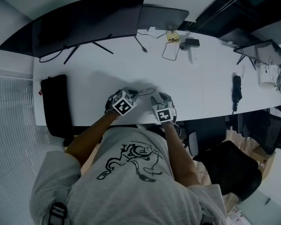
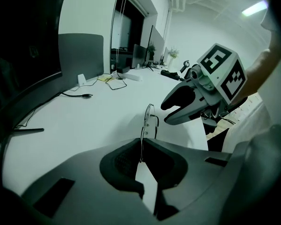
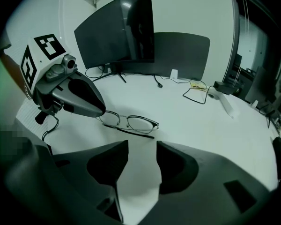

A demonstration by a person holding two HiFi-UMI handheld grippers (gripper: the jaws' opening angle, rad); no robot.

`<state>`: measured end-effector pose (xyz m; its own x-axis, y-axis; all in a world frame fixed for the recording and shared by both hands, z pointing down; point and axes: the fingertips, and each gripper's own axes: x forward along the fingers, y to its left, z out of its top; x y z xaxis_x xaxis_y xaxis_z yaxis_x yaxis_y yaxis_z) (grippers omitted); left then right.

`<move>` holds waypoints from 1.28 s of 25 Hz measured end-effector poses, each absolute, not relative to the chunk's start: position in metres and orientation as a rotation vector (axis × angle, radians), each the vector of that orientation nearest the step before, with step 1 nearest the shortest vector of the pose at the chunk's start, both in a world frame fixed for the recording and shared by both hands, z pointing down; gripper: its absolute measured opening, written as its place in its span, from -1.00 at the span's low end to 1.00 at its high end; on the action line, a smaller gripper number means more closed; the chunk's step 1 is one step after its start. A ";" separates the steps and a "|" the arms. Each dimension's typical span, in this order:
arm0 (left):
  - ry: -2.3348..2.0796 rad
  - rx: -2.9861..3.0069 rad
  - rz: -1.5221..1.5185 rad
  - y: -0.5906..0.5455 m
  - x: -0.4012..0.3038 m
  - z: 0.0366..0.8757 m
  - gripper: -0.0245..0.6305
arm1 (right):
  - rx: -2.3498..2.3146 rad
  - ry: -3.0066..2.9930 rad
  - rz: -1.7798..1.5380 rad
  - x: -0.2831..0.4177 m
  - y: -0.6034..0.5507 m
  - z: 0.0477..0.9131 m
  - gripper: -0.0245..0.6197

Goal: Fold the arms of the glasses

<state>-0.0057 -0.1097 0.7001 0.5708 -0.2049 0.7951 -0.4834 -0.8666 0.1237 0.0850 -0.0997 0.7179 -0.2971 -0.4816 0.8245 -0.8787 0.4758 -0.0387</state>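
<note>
Glasses (image 1: 146, 90) are lying on the white desk (image 1: 84, 83), close to its near edge and right in front of the person, with a gripper at either side. The left gripper (image 1: 134, 93) is gripping them at one end. In the left gripper view its jaws are standing almost together, and the thin metal frame of the glasses (image 2: 148, 121) is running edge-on down between them and rising out beyond the tips. In the right gripper view the same gripper (image 3: 102, 111) is covering the left end of the frame, while the two lenses are showing side by side. A dark arm is lying along the near side of the frame.

The right gripper (image 1: 155, 100) is hovering just beside the glasses without touching them. Its jaws are standing well apart, with only bare desk showing between them and the glasses (image 3: 131, 123) lying a little ahead of the tips. From the left gripper view it (image 2: 167, 114) is pointing toward the frame with its fingers spread.

A dark monitor (image 1: 84, 20) is standing at the far edge of the desk, with a loose cable (image 1: 171, 50) lying to its right.
</note>
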 end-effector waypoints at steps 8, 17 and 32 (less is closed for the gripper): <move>-0.703 2.692 1.375 -0.134 -0.009 0.701 -0.82 | 1.128 -1.961 0.640 0.088 -0.102 0.711 -0.34; -0.726 2.813 1.512 -0.138 -0.005 0.707 -0.82 | 1.129 -1.979 0.650 0.091 -0.100 0.708 -0.35; -0.741 2.761 1.478 -0.128 -0.007 0.709 -0.79 | 1.181 -2.031 0.634 0.094 -0.102 0.685 -0.43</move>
<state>-0.0069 -0.1276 0.7094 0.4729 -0.4296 0.7693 -0.3589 -0.8913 -0.2771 0.0937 -0.1017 0.6852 -0.3449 -0.5434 0.7654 -0.8824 0.4658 -0.0669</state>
